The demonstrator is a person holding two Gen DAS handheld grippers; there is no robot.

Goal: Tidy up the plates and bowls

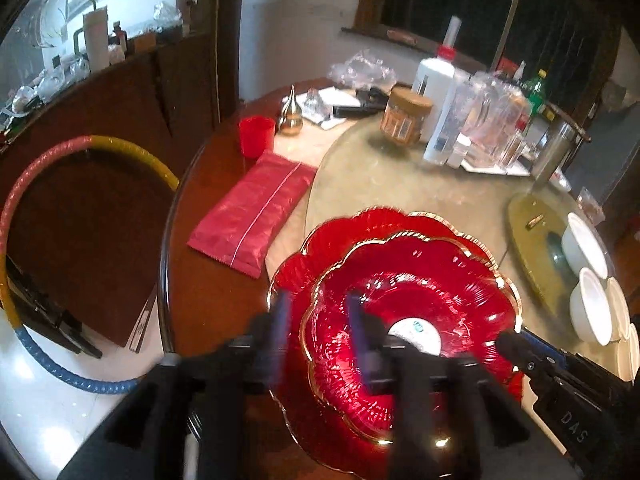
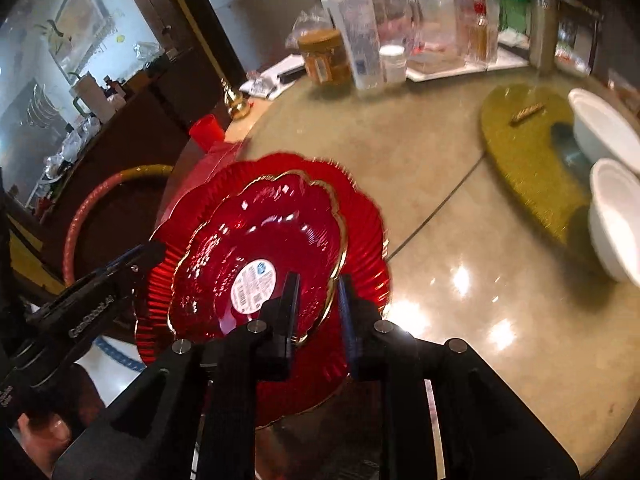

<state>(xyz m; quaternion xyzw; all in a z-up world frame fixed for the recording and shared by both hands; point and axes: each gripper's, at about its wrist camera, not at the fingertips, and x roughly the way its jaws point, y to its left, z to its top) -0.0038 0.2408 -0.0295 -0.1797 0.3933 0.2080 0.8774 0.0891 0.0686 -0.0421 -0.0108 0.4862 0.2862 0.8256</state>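
Observation:
Two red glass plates with gold scalloped rims lie stacked at the table's near edge, the small plate (image 1: 440,280) (image 2: 272,220) on the large plate (image 1: 360,224) (image 2: 360,216). A white label sits in the small plate's middle. My left gripper (image 1: 320,320) is open, its fingers straddling the small plate's left rim without pressing it. My right gripper (image 2: 318,300) straddles the opposite rim with its jaws slightly apart, and its tip (image 1: 504,340) shows in the left wrist view. Several white bowls (image 1: 584,248) (image 2: 604,128) stand to the right.
A red packet (image 1: 252,216) and a red cup (image 1: 256,136) lie left of the plates. Jars, bottles and clear plastic (image 1: 440,112) crowd the far side. A yellow-green mat (image 2: 528,152) lies by the bowls. A coloured hoop (image 1: 48,168) leans beyond the table edge.

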